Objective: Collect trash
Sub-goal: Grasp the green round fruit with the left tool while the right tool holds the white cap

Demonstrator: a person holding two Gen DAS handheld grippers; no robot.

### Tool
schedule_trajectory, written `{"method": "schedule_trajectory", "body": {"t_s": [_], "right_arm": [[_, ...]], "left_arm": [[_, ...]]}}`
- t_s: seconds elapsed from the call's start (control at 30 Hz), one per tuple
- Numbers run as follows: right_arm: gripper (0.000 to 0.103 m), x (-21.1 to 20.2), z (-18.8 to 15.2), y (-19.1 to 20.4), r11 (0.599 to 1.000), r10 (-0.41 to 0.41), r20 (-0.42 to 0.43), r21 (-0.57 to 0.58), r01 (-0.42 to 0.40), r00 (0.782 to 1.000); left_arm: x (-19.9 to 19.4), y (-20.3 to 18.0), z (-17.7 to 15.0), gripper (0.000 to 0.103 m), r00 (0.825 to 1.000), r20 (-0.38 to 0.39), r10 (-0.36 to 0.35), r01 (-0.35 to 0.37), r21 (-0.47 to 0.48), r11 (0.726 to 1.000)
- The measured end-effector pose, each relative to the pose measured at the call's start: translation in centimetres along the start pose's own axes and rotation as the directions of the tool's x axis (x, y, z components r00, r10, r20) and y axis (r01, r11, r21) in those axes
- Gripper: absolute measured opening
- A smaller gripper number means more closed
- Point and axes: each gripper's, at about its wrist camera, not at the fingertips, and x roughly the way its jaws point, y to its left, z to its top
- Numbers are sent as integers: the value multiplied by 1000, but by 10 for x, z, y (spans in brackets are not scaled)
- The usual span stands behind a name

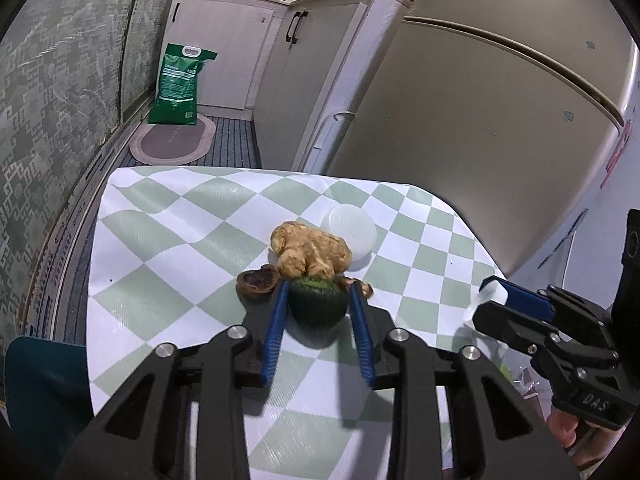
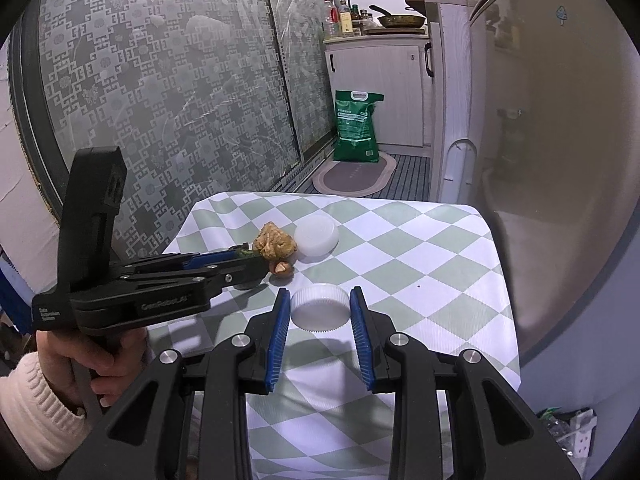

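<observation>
While both tools are working the checked tabletop (image 1: 168, 240) at once, the left tool (image 1: 320, 292) is straddling the green peel (image 1: 318, 300), its blue pads sitting on either flank; they look to be touching it, though whether they are truly squeezing is hard to call. The peel is lying at the near edge of a small heap, touching the ginger (image 1: 310, 252) behind it, with a nutshell (image 1: 256, 280) just to its left and another shell (image 1: 358, 285) peeking out on the right. A white tub (image 1: 350, 228) is sitting just behind the ginger.

Over on the other side, the right tool (image 2: 320, 304) is bracketing a white cap (image 2: 320, 308), and in that view the cap is filling the gap pad to pad, so it looks clamped, lifted slightly off the cloth by its shadow.

For the left, the smart play is closing squarely across the peel's widest part and lifting straight up, since dragging sideways would likely be knocking the ginger and shells about. That peel looks rounded and probably slippery, so a firm, centred squeeze is wanted. No bin is showing in either view, so where this is all heading cannot be told.
</observation>
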Motion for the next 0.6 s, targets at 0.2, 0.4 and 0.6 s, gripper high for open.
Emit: {"method": "schedule_trajectory", "body": {"t_s": [0.2,0.4,0.6], "right_arm": [[31,-1,2,0,1000,-1,9,6,1,1000],[31,0,7,6,1000,-1,11,-1,1,1000],[30,4,17,23,1000,6,12,-20,-6,1000]], "left_arm": [[-5,-1,-3,27,1000,7,8,-8,14,1000],[-18,-2,-3,27,999,36,0,-1,24,1000],[-39,1,-1,27,996,86,1,-5,48,999]]}}
